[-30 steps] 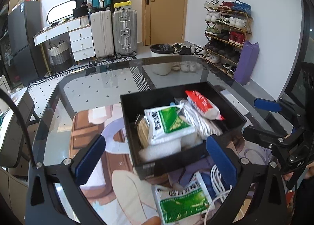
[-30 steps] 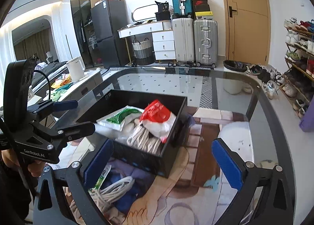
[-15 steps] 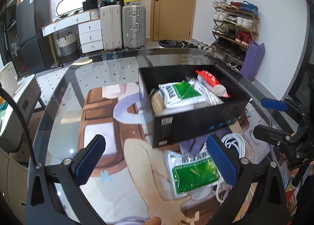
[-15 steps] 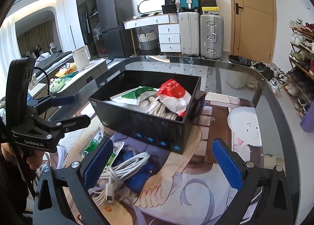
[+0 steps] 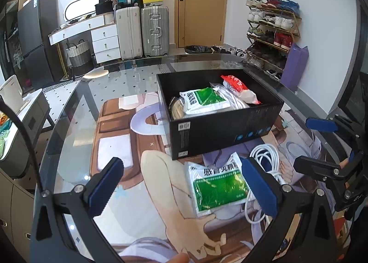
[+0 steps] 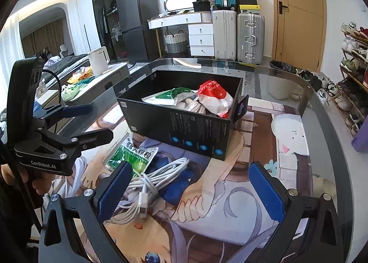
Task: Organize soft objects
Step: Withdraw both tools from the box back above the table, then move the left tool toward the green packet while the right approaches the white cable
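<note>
A black box [image 5: 220, 125] [image 6: 184, 129] stands on the glass table and holds a green-and-white packet [image 5: 203, 101], a red-and-white packet [image 5: 239, 88] [image 6: 215, 97] and pale bundled items. In front of the box lie another green-and-white packet [image 5: 218, 185] [image 6: 133, 155] and a coiled white cable [image 5: 266, 159] [image 6: 149, 185]. My left gripper [image 5: 181, 185] hangs open above the table just left of the loose packet, holding nothing. My right gripper [image 6: 191, 189] is open too, over the cable's right side, empty. Each gripper shows in the other's view.
The table [image 5: 76, 125] has a printed mat under its glass. A person's fingertip [image 5: 177, 258] shows at the bottom edge. Behind stand suitcases [image 5: 142, 31], white drawers [image 5: 104, 42], a wooden door [image 5: 202, 3] and a shoe rack [image 5: 271, 31]. A side counter with a white kettle [image 6: 99, 59] is at left.
Both grippers have drawn back from above the box and dropped lower. The box now sits farther ahead, and the loose packet and cable lie between the fingers' reach.
</note>
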A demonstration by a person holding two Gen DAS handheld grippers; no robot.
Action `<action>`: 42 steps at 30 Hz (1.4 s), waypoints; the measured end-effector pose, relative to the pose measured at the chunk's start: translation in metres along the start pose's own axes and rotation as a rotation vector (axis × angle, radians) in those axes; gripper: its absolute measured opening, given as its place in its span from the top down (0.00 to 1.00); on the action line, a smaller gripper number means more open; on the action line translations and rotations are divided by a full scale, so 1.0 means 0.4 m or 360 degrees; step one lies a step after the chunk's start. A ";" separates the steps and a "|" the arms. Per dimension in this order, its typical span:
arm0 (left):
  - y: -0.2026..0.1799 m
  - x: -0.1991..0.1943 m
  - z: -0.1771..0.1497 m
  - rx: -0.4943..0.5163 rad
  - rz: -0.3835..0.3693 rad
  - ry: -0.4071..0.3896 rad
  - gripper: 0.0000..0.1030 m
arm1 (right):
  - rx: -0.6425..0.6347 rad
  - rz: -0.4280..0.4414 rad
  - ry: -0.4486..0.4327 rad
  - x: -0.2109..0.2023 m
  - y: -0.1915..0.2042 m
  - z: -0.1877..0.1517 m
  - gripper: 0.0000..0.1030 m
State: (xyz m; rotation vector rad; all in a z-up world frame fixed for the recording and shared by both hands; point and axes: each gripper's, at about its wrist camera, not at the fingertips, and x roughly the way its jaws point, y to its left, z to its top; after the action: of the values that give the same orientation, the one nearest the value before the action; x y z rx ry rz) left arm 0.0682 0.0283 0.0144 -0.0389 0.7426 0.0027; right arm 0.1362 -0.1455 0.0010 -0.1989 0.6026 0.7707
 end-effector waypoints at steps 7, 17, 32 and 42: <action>0.006 -0.014 -0.033 0.0001 0.0005 0.0023 0.00 | -0.0030 0.0020 0.0022 -0.006 0.028 -0.014 0.01; 0.013 -0.027 -0.029 -0.0010 -0.0010 0.0016 0.00 | -0.0107 0.0063 0.0093 0.017 0.072 -0.022 0.01; 0.013 -0.014 -0.036 0.0005 -0.0026 0.0046 0.00 | -0.0169 0.0077 0.0233 0.050 0.080 -0.056 0.01; 0.001 -0.006 -0.041 0.0028 -0.0036 0.0075 0.00 | -0.0025 -0.0021 0.0202 0.017 -0.025 -0.046 0.01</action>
State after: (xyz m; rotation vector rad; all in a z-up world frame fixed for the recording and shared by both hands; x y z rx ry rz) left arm 0.0553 0.0281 0.0038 -0.0310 0.7891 -0.0265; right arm 0.1390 -0.1557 -0.0184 -0.2673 0.7146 0.7539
